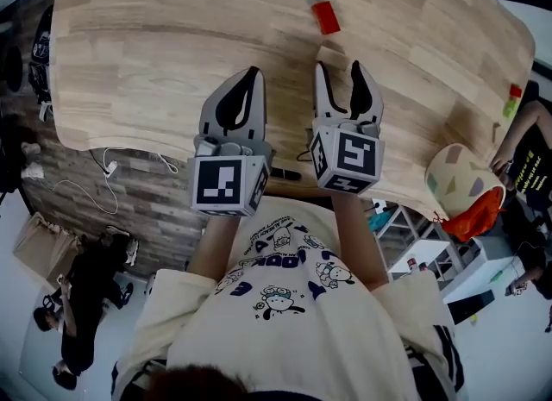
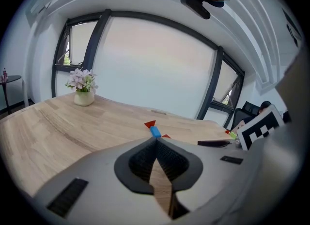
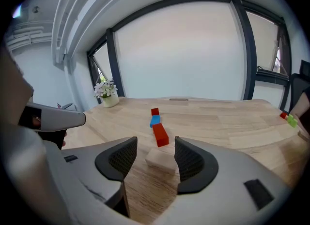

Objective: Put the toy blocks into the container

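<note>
Right claw (image 3: 156,144) spread around a pale block; left claw (image 2: 156,141) pinched shut on nothing.

Nearest, the pale wooden block (image 3: 160,160) lies flat on the tabletop (image 3: 232,122) between the right claw's open jaws. Neither pad touches it, and its longer side runs across the gap (a little skewed). Just beyond, the red block (image 3: 160,135) points its long axis away from the claw. A blue block (image 3: 155,120) and a small red block (image 3: 154,111) follow in the same line. Farther off, a vase of flowers (image 3: 107,96) stands to the left, and the container (image 1: 461,185) sits by the tabletop's right edge, well apart from the row.
</note>
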The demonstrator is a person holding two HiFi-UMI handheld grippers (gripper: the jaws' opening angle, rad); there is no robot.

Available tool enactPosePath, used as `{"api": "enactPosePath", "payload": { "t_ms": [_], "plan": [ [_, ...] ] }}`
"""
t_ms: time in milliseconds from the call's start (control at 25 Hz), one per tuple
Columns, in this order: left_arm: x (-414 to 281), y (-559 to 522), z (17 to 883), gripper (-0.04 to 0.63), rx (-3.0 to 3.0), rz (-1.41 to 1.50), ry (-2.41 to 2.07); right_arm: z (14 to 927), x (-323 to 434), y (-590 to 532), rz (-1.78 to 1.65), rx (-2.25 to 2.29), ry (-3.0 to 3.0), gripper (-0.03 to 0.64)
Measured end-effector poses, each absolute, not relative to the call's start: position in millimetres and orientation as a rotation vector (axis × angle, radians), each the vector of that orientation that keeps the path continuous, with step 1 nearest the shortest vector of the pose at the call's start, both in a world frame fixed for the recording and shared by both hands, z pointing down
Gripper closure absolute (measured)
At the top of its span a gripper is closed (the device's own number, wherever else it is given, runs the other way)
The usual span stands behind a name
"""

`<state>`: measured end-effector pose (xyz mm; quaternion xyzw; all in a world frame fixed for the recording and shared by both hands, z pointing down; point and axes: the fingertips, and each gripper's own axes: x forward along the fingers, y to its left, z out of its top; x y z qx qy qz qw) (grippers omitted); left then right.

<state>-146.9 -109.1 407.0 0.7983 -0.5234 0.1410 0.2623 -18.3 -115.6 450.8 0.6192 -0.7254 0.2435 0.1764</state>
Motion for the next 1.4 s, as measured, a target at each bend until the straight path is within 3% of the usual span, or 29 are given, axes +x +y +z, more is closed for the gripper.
{"api": "enactPosePath", "payload": {
  "t_ms": [440,1400],
  "plan": [
    [-145.2,-112.8,428.2,0.565,2.137,0.421,-1.378,482.1,-17.8,-119.0,0.753,1.712,-1.985,0.305],
    [-142.1,-121.2,449.7,0.565,2.088,0.447,-1.345,521.1,-12.4,-125.1,0.808,1.678,-1.884,0.304]
  ]
}}
